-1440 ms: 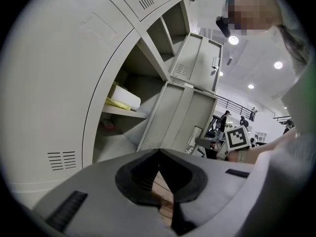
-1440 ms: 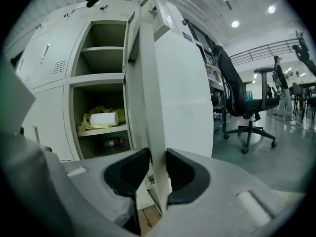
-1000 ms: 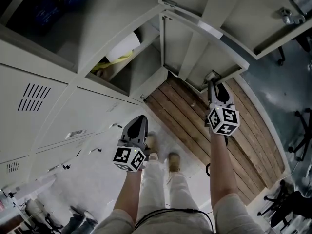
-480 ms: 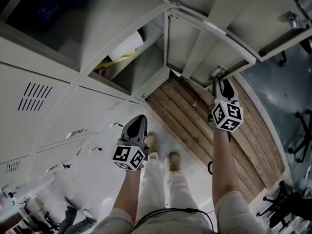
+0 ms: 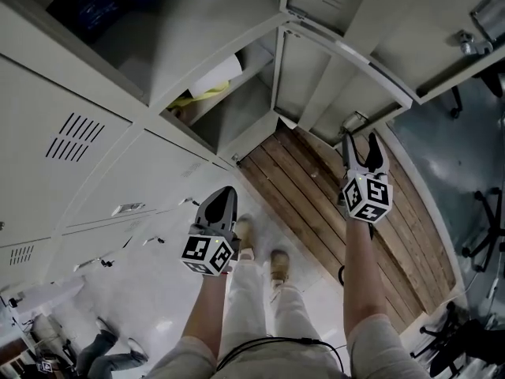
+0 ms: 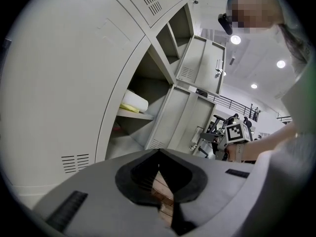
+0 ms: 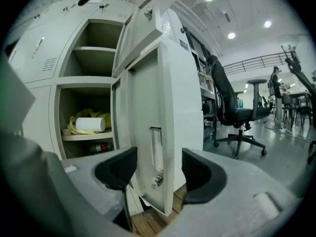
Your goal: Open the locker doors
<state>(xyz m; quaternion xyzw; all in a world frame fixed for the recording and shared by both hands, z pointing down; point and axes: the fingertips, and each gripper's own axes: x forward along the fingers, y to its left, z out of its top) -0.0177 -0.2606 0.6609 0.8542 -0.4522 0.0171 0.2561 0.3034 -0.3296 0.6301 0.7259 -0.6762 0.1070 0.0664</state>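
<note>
- Right gripper (image 7: 158, 169): jaws have just opened wide; open door (image 7: 165, 98) edge between them, not gripped.
- Left gripper (image 6: 160, 157): jaws together, empty.
- Task judged partly done: closed doors (image 5: 79, 176) at left remain.

locker door (image 7: 168, 107) ajar ahead, open compartment (image 7: 86, 100) beside

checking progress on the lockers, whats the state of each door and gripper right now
lower locker door, open, swung out
upper locker door, open
vented door on the left, closed
left gripper, shut, empty
right gripper, open, jaws just opened, lower door's edge between them, unpressed
</note>
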